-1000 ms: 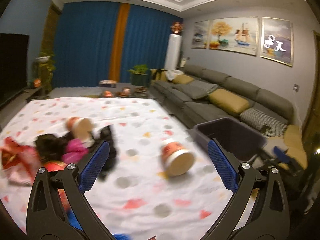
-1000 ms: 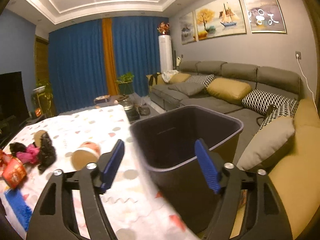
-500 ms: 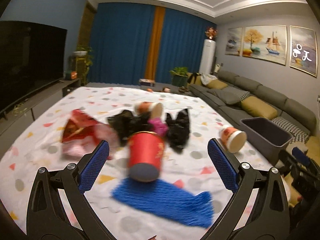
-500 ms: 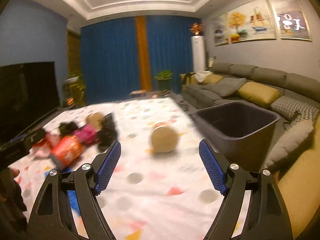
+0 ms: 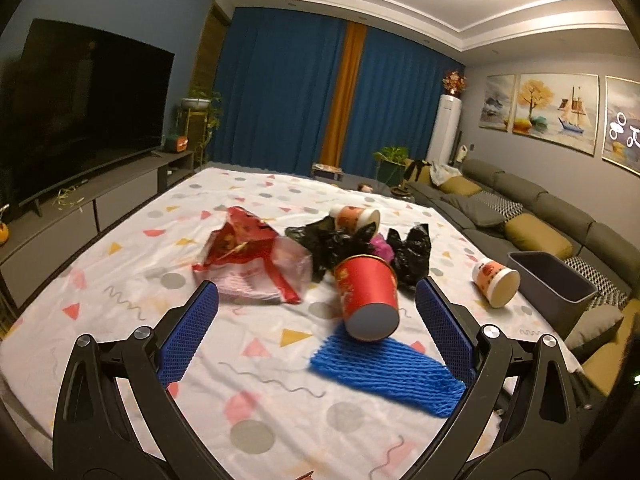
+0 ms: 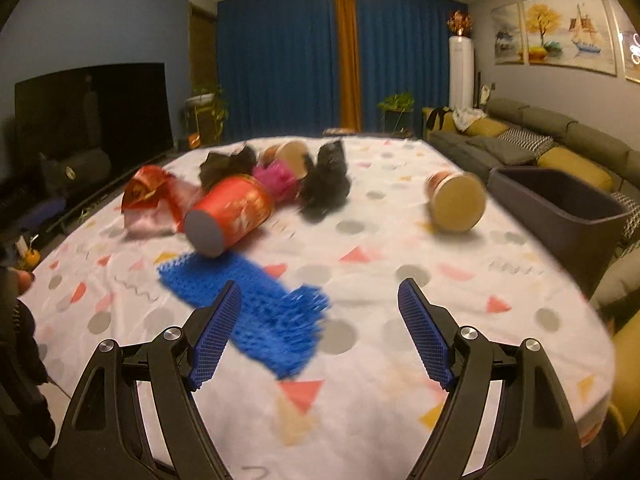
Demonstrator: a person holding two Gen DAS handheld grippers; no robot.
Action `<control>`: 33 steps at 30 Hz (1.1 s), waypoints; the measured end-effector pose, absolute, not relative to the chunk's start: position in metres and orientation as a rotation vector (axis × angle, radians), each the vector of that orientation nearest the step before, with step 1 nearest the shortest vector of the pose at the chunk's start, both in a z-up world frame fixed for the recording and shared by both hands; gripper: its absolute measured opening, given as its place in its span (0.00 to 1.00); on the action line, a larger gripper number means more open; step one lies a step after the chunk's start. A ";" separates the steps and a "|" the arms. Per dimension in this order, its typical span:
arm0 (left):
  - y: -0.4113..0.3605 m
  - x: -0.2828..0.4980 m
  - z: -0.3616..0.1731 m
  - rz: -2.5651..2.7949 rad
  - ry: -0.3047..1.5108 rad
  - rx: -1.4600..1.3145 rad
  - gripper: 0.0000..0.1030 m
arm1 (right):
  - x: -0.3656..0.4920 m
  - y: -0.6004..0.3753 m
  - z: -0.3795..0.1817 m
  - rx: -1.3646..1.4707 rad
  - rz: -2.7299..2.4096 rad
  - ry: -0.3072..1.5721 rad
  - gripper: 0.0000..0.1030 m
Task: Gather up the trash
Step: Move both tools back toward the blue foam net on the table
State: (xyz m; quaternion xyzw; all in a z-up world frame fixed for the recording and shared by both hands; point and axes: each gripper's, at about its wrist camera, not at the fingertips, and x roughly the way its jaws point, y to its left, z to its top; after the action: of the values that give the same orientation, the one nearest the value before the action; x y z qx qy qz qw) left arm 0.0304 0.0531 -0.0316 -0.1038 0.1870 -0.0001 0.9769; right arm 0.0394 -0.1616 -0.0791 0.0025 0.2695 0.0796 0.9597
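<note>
Trash lies on a table with a patterned white cloth [image 5: 120, 272]. A red paper cup [image 5: 366, 292] [image 6: 230, 214] lies on its side across a blue foam net [image 5: 384, 372] [image 6: 256, 312]. Behind it are a red and clear plastic bag [image 5: 256, 256], black plastic bags [image 5: 408, 252] and a second cup [image 5: 356, 218]. A third cup [image 5: 496, 282] [image 6: 456, 200] lies near the dark bin [image 5: 552, 284] [image 6: 560, 216] at the table's right edge. My left gripper [image 5: 316, 320] and my right gripper [image 6: 318, 330] are both open and empty, above the near table.
A grey sofa [image 5: 540, 216] with yellow cushions runs along the right wall behind the bin. A TV [image 5: 80, 112] on a low cabinet stands to the left. Blue curtains [image 5: 280, 100] hang at the far end.
Both grippers have swung left, away from the bin, and now face the trash pile. The red cup and the blue net have come into the centre of both views.
</note>
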 end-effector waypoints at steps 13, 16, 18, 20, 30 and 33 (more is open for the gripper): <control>0.076 0.025 -0.036 0.019 0.379 -0.230 0.94 | 0.057 -0.137 -0.087 -0.017 0.177 0.616 0.76; 0.078 0.026 -0.038 0.022 0.383 -0.232 0.94 | 0.063 -0.133 -0.090 -0.026 0.171 0.640 0.76; 0.080 0.028 -0.039 0.029 0.386 -0.230 0.94 | 0.065 -0.133 -0.092 -0.022 0.175 0.658 0.76; 0.081 0.030 -0.040 0.033 0.387 -0.231 0.94 | 0.068 -0.131 -0.094 -0.026 0.170 0.675 0.76; 0.084 0.035 -0.045 0.036 0.398 -0.230 0.94 | 0.080 -0.127 -0.103 -0.035 0.160 0.733 0.76; 0.086 0.035 -0.045 0.041 0.398 -0.229 0.94 | 0.083 -0.126 -0.106 -0.039 0.158 0.754 0.76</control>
State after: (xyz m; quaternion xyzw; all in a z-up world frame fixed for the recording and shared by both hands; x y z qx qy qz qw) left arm 0.0350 0.0862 -0.0452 -0.1134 0.1971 0.0201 0.9736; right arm 0.0826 -0.1255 -0.1060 -0.0191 0.3677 0.0772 0.9266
